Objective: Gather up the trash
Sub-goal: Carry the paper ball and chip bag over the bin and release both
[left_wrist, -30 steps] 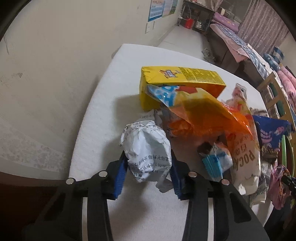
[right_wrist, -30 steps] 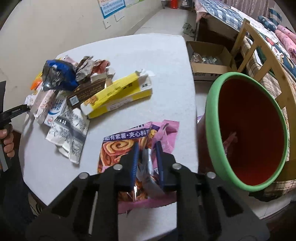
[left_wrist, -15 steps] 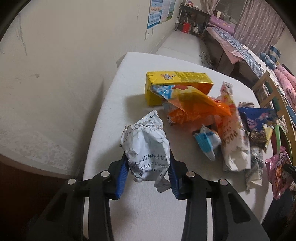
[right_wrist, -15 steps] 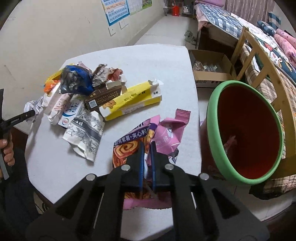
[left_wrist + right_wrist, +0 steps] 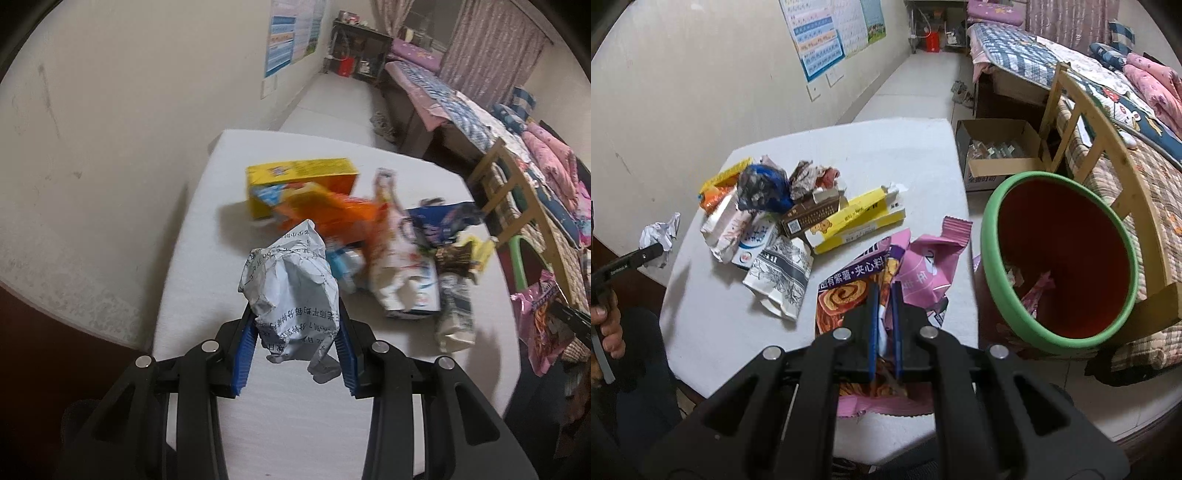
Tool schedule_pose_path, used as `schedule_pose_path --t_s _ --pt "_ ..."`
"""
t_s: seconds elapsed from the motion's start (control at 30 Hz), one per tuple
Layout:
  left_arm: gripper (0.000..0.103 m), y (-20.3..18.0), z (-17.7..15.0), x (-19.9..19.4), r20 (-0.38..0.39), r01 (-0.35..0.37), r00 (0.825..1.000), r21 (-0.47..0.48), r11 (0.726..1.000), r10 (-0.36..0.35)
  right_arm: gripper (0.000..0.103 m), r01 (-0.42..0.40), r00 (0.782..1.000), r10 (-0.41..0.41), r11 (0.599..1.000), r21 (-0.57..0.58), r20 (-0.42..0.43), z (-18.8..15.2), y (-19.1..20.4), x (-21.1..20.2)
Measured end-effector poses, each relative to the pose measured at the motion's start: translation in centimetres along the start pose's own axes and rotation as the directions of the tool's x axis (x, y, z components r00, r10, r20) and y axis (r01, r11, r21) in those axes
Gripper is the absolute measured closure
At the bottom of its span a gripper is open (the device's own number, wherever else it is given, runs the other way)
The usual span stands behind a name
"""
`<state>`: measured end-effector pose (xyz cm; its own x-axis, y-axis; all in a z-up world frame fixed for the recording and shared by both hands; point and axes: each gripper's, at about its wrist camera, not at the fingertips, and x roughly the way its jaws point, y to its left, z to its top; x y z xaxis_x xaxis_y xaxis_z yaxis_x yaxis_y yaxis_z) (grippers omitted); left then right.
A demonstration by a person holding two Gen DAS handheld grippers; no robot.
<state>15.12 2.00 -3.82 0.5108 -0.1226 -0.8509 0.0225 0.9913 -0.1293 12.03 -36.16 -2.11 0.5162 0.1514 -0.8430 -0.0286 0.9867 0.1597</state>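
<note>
bin shows only rightward, fingers pinching pink wrapper; left pinches paper wad.

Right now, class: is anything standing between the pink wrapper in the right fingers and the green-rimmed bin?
Nothing visible does. The pink wrapper hangs clamped in the right gripper, and the green-rimmed bin stands open just beside the table edge.

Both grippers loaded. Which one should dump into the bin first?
Right, probably. The right gripper, shut on the pink snack wrapper, sits beside the green-rimmed bin. The left gripper grips the crumpled paper across the table.
</note>
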Motion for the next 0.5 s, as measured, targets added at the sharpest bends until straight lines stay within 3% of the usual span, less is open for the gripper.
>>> schedule_pose_path --t_s 0.5 --pt "0.067 -10.9 1.3 -1.2 -0.001 0.136 0.99 0.15 0.979 -0.138 0.096 0.019 0.997 -0.023 0.998 0.063 0.074 0.4 -3.7 -3.4"
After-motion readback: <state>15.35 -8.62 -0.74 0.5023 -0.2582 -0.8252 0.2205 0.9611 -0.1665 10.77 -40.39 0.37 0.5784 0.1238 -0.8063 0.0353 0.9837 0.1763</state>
